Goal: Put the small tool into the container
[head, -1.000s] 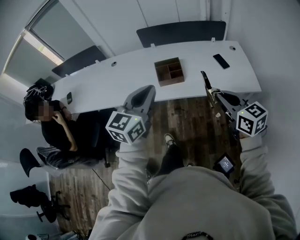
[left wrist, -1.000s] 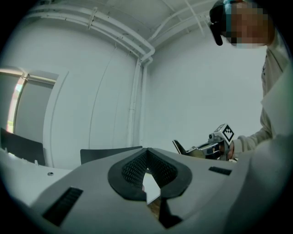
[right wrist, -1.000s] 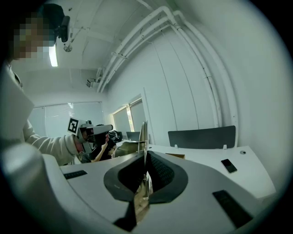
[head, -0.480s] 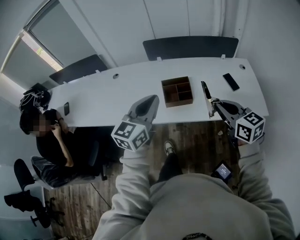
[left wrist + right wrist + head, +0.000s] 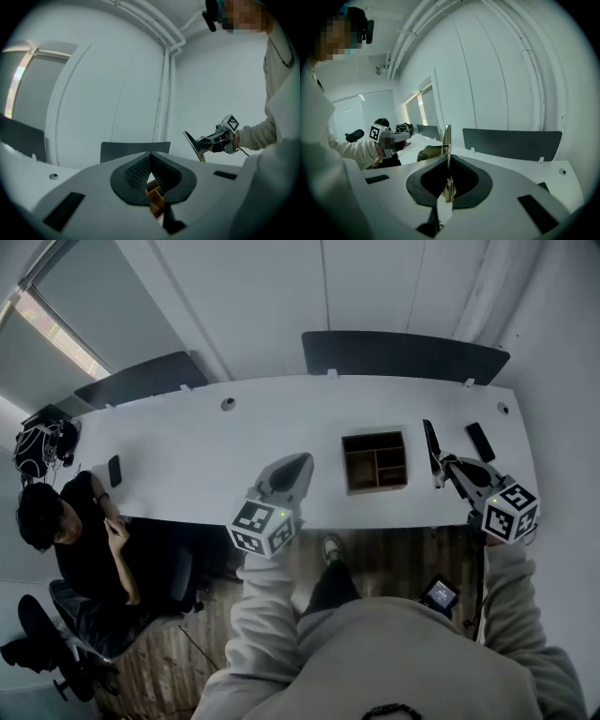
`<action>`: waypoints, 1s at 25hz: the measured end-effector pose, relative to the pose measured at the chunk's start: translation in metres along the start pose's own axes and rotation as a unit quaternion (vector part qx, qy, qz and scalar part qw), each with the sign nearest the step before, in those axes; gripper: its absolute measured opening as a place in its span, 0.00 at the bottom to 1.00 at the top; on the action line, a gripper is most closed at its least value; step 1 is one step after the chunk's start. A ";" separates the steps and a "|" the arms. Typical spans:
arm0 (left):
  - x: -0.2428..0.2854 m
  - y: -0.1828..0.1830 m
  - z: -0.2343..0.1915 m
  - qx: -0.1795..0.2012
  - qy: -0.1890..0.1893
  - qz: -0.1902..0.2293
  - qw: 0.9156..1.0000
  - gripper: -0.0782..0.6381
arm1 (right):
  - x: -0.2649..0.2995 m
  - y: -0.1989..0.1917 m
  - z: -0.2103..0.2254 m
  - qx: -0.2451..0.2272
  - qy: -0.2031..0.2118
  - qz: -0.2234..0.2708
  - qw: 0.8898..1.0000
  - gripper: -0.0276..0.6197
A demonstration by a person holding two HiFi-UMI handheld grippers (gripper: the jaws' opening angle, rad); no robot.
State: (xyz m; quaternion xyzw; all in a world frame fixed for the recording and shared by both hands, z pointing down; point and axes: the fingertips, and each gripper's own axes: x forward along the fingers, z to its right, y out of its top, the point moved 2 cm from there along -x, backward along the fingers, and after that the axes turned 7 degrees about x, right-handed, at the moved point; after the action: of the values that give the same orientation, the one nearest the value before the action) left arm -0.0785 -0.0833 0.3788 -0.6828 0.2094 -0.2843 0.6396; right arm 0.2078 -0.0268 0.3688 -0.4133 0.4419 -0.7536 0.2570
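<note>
The table (image 5: 216, 442) was plain white. On it, the container (image 5: 375, 436) was mid-brown wood, darker inside its compartments. The small tool (image 5: 431, 448) looked black from above and pale metal in the right gripper view. The left gripper (image 5: 298, 463) and right gripper (image 5: 448, 465) were grey with black pads, and their cubes (image 5: 262, 528) were white with black square markers. At six o'clock of the container, the floor (image 5: 394, 554) showed brown wood planks. At three o'clock lay a black phone (image 5: 480, 442).

Both arms extended forward; left gripper (image 5: 298, 463) jaws together, empty; right gripper (image 5: 444, 467) clamped on small tool (image 5: 430, 439)
</note>
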 end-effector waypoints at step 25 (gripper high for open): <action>0.134 0.082 -0.114 0.052 -0.025 0.056 0.997 0.11 | 0.108 0.124 0.056 -0.025 0.022 0.086 0.996 0.08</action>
State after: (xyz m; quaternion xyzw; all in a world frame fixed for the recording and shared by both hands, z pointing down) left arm -0.0465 -0.2642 0.3157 -0.6426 0.2159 -0.2410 0.6945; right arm 0.2015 -0.1930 0.3182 -0.3638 0.4997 -0.7264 0.3006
